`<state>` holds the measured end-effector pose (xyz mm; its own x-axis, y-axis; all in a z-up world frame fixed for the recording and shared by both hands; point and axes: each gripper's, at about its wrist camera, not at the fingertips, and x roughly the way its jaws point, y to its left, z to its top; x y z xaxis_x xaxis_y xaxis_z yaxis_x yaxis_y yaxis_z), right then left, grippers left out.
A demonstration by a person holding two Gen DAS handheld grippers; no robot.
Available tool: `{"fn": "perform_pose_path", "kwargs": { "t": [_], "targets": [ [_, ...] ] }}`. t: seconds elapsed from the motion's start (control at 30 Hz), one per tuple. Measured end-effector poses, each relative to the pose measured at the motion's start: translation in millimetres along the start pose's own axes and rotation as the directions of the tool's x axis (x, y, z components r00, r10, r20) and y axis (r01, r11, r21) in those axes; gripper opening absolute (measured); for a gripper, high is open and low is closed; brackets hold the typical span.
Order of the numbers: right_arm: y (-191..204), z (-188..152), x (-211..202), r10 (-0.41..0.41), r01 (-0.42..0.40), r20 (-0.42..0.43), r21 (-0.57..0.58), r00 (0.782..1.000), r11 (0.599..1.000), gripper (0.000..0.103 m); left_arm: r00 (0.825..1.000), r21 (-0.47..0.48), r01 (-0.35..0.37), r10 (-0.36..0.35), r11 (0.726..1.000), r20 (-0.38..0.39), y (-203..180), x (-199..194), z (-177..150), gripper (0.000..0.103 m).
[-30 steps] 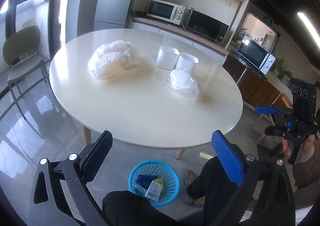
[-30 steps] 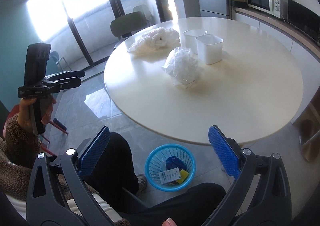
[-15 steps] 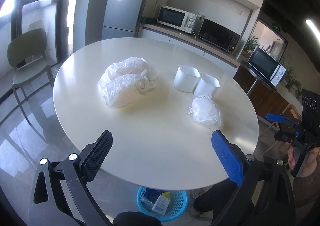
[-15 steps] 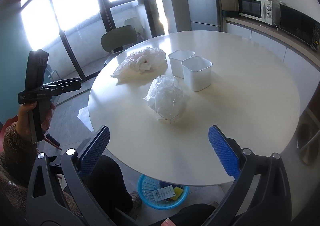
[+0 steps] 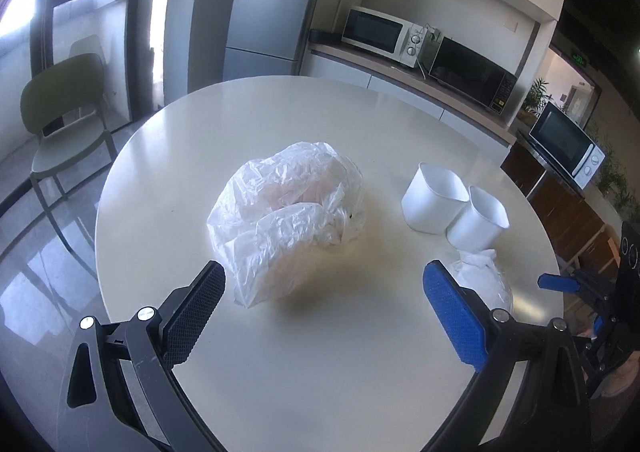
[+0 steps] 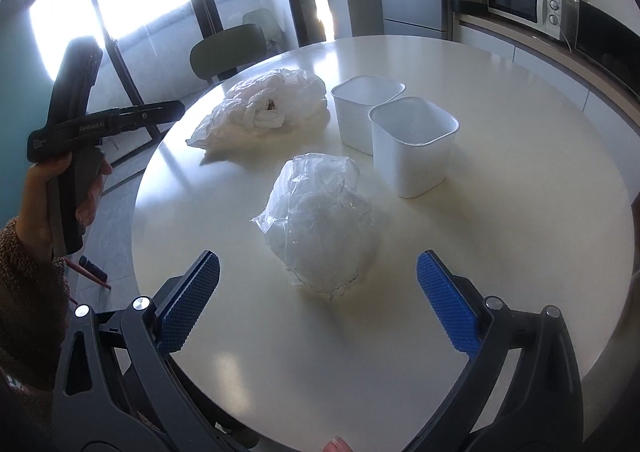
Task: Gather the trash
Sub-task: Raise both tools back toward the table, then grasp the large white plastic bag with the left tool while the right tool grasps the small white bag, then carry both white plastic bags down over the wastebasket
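Observation:
A large crumpled clear plastic bag [image 5: 288,211] lies on the round white table [image 5: 320,372], just ahead of my open, empty left gripper [image 5: 324,312]. It also shows in the right wrist view [image 6: 260,111]. A smaller knotted plastic bag [image 6: 320,228] lies just ahead of my open, empty right gripper [image 6: 316,304]; in the left wrist view it [image 5: 484,280] sits behind the right finger. Two white square tubs [image 6: 412,143] stand behind the bags, touching each other.
A green chair [image 5: 64,123] stands left of the table by the windows. A counter with microwaves [image 5: 380,33] and a fridge [image 5: 272,7] run along the back. The other hand-held gripper [image 6: 80,123] hovers beyond the table's left edge.
Both grippers have moved forward and up over the table toward the bags. The blue basket on the floor has dropped out of view below the table edge.

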<state>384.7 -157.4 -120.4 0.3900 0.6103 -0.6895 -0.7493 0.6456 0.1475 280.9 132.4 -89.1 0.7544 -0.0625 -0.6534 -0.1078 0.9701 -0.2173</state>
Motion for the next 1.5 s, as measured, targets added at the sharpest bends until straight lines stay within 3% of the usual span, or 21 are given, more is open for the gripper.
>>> {"fn": "perform_pose_path", "kwargs": {
  "t": [0.23, 0.3, 0.33, 0.37, 0.43, 0.47, 0.63, 0.83, 1.23, 1.5],
  "targets": [
    [-7, 7, 28, -0.005, 0.007, -0.043, 0.043, 0.999, 0.999, 0.094, 0.989, 0.018, -0.12, 0.121, 0.993, -0.084, -2, 43, 11, 0.097],
    [-7, 8, 32, 0.013, -0.011, -0.039, 0.043, 0.999, 0.999, 0.086, 0.987, 0.029, -0.133, 0.135, 0.991, -0.091, -4, 47, 9, 0.086],
    [-6, 8, 33, 0.02, -0.018, -0.043, 0.043, 0.999, 0.999, 0.072, 0.986, 0.034, -0.132, 0.135, 0.991, -0.094, -4, 48, 8, 0.067],
    [-5, 8, 35, 0.024, -0.022, -0.046, 0.04, 0.999, 0.999, 0.066, 0.986, 0.038, -0.132, 0.135, 0.991, -0.097, -5, 49, 7, 0.043],
    [0, 6, 36, 0.022, -0.021, -0.049, 0.025, 0.999, 0.999, 0.052, 0.986, 0.054, -0.131, 0.135, 0.99, -0.092, -6, 48, 4, 0.019],
    [3, 5, 37, 0.019, -0.018, -0.054, 0.015, 0.998, 1.0, 0.05, 0.987, 0.066, -0.126, 0.132, 0.99, -0.095, -8, 49, 3, 0.003],
    [4, -1, 32, 0.038, -0.036, -0.041, 0.049, 0.998, 0.998, 0.035, 0.995, 0.058, -0.077, 0.081, 0.995, -0.056, -10, 37, -2, 0.002],
    [11, -8, 4, 0.081, -0.082, 0.015, 0.059, 0.997, 0.995, 0.034, 0.998, 0.053, -0.065, 0.065, 0.996, -0.004, -16, 6, -8, 0.002],
    [22, -34, -47, 0.089, -0.094, 0.074, 0.061, 0.993, 0.994, 0.034, 0.996, 0.103, -0.027, 0.018, 0.994, 0.087, -47, -67, -33, 0.002],
    [21, -59, -77, 0.085, -0.094, 0.111, 0.078, 0.99, 0.992, 0.034, 0.994, 0.132, 0.025, -0.038, 0.991, 0.099, -65, -105, -60, 0.002]
  ]
}}
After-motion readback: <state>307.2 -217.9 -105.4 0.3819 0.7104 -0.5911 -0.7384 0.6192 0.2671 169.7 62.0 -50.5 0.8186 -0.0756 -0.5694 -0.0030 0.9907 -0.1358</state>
